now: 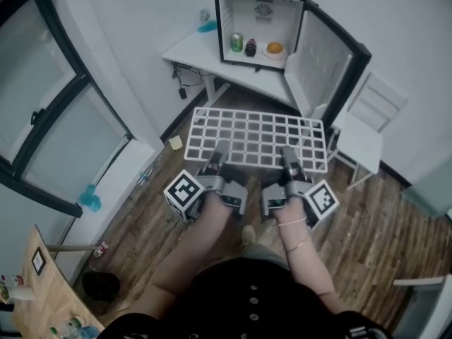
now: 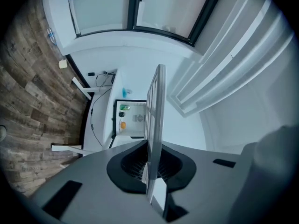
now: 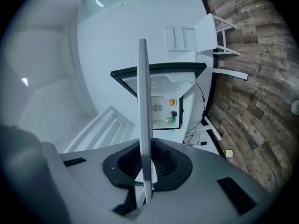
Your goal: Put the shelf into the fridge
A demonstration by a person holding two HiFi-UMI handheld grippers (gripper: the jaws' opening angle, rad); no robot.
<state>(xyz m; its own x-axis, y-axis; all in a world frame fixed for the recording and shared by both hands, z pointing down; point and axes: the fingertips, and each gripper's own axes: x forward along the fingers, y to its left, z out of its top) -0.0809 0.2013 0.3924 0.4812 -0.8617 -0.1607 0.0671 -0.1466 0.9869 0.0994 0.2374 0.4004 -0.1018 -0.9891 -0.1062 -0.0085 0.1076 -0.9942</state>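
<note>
A: Leftmost first?

B: Clamped shut, the left gripper [image 1: 219,155], on the near edge of the white wire grid shelf [image 1: 258,134], toward its left end. Seen edge-on between the pads in the left gripper view, pinched with no gap on either side.

A: Why a second hold?

B: Probably to keep so wide a grid level. Held flat, long side across, well above the wooden plank floor [image 1: 176,203]. Closed the same way on that near edge, toward the right end: the right gripper [image 1: 288,158].

A: And the goal?

B: Straight ahead at the far side: the small black fridge with a white inside [image 1: 240,16], up on a white table [image 1: 192,48], well apart from the shelf. Swung out to the right, the black door [image 1: 328,58], so nothing barring the opening. Down on the fridge's bottom, a green can [image 1: 236,42], a dark bottle [image 1: 251,47] and something orange on a plate [image 1: 275,48]. Above them free space, likely meant for the shelf.

A: Farther right?

B: A white chair [image 1: 367,129], just beside the shelf's right end. Worth steering clear of. Not yet in the fridge, then; carrying stage, by the look of it.
</note>
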